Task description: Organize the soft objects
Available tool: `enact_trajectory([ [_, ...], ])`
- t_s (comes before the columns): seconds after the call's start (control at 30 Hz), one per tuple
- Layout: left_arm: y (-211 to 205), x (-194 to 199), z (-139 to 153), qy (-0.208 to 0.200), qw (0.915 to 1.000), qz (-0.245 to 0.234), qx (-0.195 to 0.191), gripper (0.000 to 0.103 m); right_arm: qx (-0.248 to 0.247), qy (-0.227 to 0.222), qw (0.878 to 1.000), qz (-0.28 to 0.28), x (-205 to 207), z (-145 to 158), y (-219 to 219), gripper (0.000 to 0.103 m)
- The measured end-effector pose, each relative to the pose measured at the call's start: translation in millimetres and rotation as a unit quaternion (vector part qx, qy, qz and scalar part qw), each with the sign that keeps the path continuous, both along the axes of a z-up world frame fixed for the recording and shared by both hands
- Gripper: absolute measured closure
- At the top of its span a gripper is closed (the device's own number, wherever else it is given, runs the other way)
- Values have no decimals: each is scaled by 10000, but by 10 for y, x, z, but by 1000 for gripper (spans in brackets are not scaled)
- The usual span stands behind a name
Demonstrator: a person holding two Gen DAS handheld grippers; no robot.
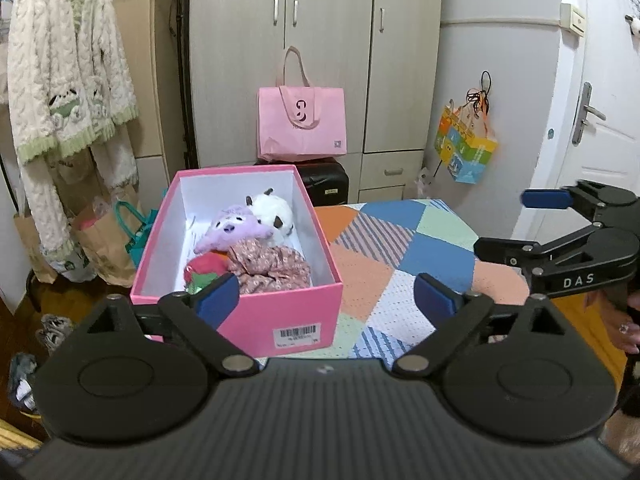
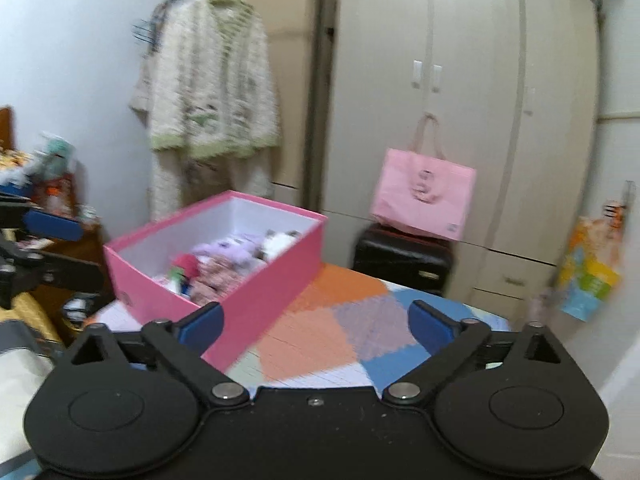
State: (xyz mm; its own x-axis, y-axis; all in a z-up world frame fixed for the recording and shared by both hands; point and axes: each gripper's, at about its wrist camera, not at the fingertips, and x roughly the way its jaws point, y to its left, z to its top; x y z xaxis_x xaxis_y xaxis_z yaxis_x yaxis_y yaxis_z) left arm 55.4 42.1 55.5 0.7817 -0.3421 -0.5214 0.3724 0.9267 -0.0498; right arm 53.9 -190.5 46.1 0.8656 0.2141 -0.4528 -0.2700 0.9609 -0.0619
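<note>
Left wrist view shows your toys (image 1: 244, 224) and cloth (image 1: 272, 268) already in the pink box (image 1: 280, 316), both grippers (image 1: 326, 294) (image 2: 316, 322) released and empty, nothing left outside.

Pink box (image 1: 256, 316) (white inside), patchwork pastel cloth (image 1: 400, 256).

A tall beige wardrobe (image 1: 328, 56) fills the back wall. Before its doors, a pink tote bag (image 1: 302, 124) sits on a black suitcase (image 1: 326, 184). Left of the wardrobe, a fluffy cream robe (image 1: 68, 76) hangs from a rack; right of it, a white door (image 1: 600, 92). Dark wooden floor (image 1: 24, 312) below the robe.
</note>
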Motion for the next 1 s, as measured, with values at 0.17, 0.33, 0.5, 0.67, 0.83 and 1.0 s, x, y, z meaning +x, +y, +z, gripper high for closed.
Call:
enact_trajectory([
  [0.17, -61, 9, -86, 24, 9997, 248, 11, 0, 141, 206, 9983, -519, -85, -23, -66, 0],
  [0.33, -74, -69, -82, 12, 9981, 536, -304, 0, 706, 76, 9934, -897, -277, 22, -229, 0],
  [0.5, -140, -234, -50, -313, 9975, 589, -219, 0, 626, -259, 9867, -1481, -459, 34, -276, 0],
  [0.67, -235, -283, -105, -362, 9961, 807, -57, 0, 653, -219, 9848, -1596, -558, -28, -277, 0],
  [0.83, -290, -278, -220, -425, 9919, 1198, 65, 0, 509, -131, 9843, -1683, -606, -111, -192, 0],
  [1.0, -306, -226, -336, -235, 9911, 1306, 52, 0, 420, -16, 9830, -1785, -599, -156, -149, 0],
])
